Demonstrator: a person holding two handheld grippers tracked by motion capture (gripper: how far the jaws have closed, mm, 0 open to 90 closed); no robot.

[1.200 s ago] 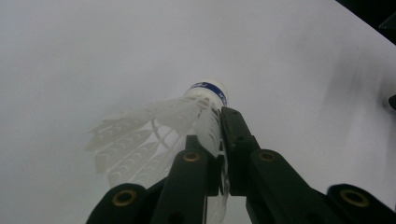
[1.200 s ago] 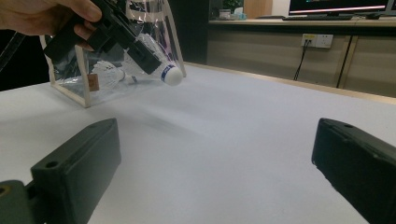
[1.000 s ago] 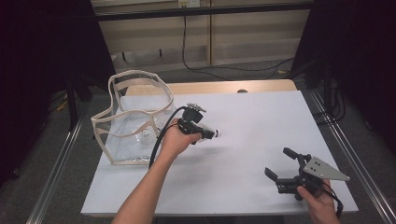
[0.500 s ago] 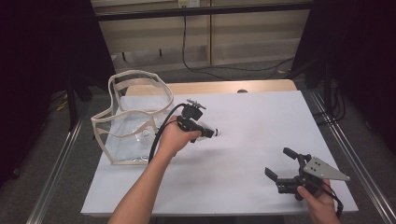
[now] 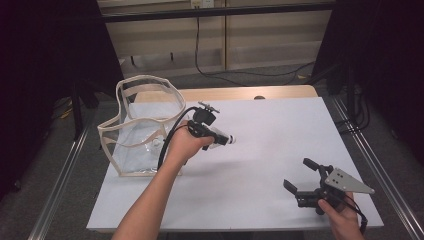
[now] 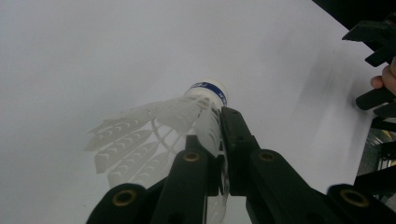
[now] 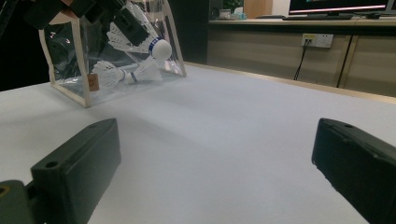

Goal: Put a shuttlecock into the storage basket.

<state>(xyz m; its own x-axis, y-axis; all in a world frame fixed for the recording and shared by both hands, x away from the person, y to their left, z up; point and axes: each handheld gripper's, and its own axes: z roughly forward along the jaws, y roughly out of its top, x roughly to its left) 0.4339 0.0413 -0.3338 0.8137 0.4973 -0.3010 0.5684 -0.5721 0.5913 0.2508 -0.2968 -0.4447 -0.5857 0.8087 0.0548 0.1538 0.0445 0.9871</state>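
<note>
My left gripper (image 5: 219, 138) hovers just right of a clear bag, shut on a white feather shuttlecock (image 5: 228, 140). In the left gripper view the black jaws (image 6: 219, 135) pinch the feather skirt of the shuttlecock (image 6: 154, 128), whose blue-banded cork points away over the table. The right gripper view shows that same held shuttlecock (image 7: 150, 43) in front of the bag (image 7: 79, 60). A second shuttlecock (image 7: 133, 72) lies inside the bag. My right gripper (image 5: 299, 174) rests low at the table's front right, open, with nothing between its jaws (image 7: 215, 158).
The clear bag with beige trim (image 5: 135, 135) stands open at the left side of the white table (image 5: 270, 130). A wooden strip runs along the far edge. Metal rails flank both sides, and wall sockets with cables sit beyond.
</note>
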